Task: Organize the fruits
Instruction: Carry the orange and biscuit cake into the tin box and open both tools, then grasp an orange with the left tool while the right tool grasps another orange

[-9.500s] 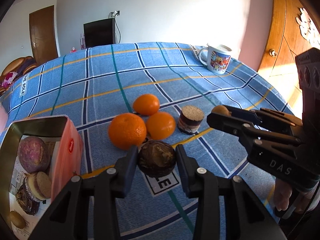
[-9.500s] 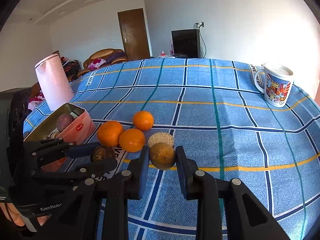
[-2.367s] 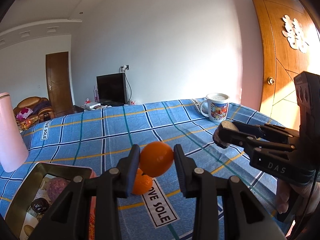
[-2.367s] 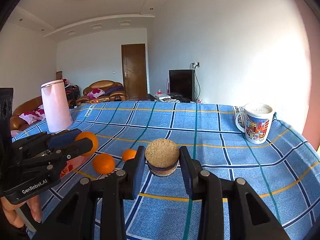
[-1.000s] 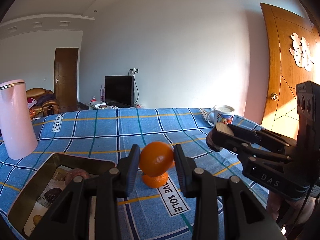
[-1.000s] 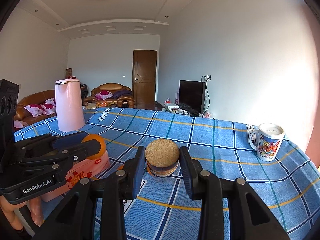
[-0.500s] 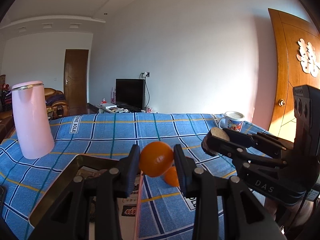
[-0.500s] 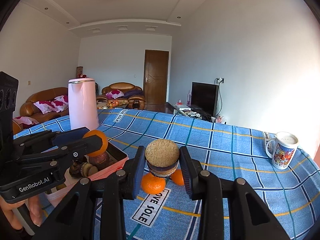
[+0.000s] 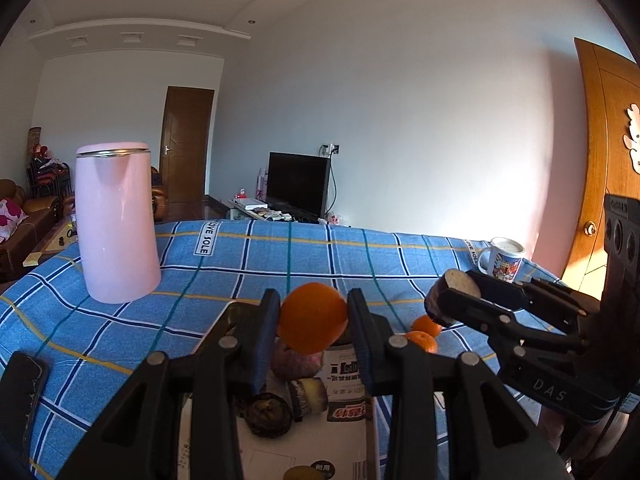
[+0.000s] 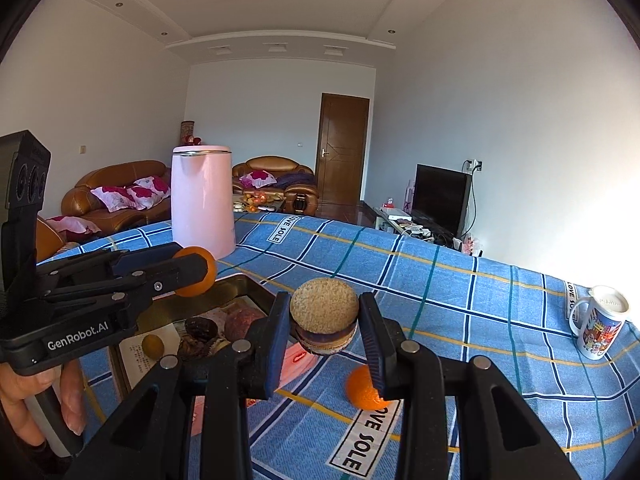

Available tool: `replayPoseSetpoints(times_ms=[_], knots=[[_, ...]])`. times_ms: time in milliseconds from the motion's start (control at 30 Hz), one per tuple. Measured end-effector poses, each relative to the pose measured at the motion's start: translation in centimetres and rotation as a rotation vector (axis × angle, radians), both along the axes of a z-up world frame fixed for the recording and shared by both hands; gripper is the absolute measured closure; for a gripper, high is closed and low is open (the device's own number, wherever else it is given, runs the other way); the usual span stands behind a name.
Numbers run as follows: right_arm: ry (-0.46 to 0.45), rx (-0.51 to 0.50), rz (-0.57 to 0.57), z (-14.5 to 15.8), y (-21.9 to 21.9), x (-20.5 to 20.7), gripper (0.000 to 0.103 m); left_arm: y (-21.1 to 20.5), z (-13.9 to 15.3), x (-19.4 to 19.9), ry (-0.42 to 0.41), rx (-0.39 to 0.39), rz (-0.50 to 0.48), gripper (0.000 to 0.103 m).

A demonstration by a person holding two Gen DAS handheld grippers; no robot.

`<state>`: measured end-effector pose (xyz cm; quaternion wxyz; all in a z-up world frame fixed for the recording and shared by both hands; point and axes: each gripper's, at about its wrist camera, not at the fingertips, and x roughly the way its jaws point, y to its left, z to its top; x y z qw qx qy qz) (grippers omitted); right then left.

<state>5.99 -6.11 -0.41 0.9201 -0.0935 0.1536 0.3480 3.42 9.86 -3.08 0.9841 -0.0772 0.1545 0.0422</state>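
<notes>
Carrying an orange [image 9: 313, 323] clamped between its pads, the left gripper [image 9: 312, 326] hangs over the open tin [image 9: 234, 312], which already holds several dark fruits; two more oranges [image 9: 421, 334] lie on the blue checked tablecloth [image 9: 120, 320] beyond. Lowering and releasing seems the next move.

From the right wrist, the right gripper [image 10: 325, 330] is clamped on a cut fruit with a tan face [image 10: 324, 322], just beside the tin [image 10: 248, 286], so it must travel further over before letting go.
</notes>
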Motion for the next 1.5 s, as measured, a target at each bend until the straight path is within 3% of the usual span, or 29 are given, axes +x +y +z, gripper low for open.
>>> replayPoseSetpoints(times_ms=[367,967,1067,1200,1300,1400,1500], knots=[[0.092,-0.050,0.139,-1.5,4.5,-0.9,0.067,4.6,-1.7,-0.2,0.112,-0.032,0.080,0.067],[0.226,-0.259,0.261,-5.4,9.7,-2.1,0.067,5.8,-3.7,0.6,0.240,-0.020,0.090,0.066],[0.242,-0.268,0.261,-5.6,9.7,-2.0,0.067,5.8,-3.6,0.5,0.235,-0.012,0.116,0.062],[0.224,-0.234,0.248,-4.8,8.3,-2.0,0.054,5.3,-3.1,0.1,0.212,-0.023,0.116,0.039],[0.201,-0.214,0.219,-4.0,6.2,-1.5,0.054,3.8,-2.0,0.0,0.172,-0.011,0.091,0.037],[0.193,-0.182,0.148,-3.1,3.2,0.2,0.054,1.7,-0.8,0.3,0.131,-0.002,0.063,0.027],[0.202,-0.149,0.018,-2.3,-0.5,2.9,0.054,-0.9,0.0,1.2,0.115,0.020,0.016,0.027]])
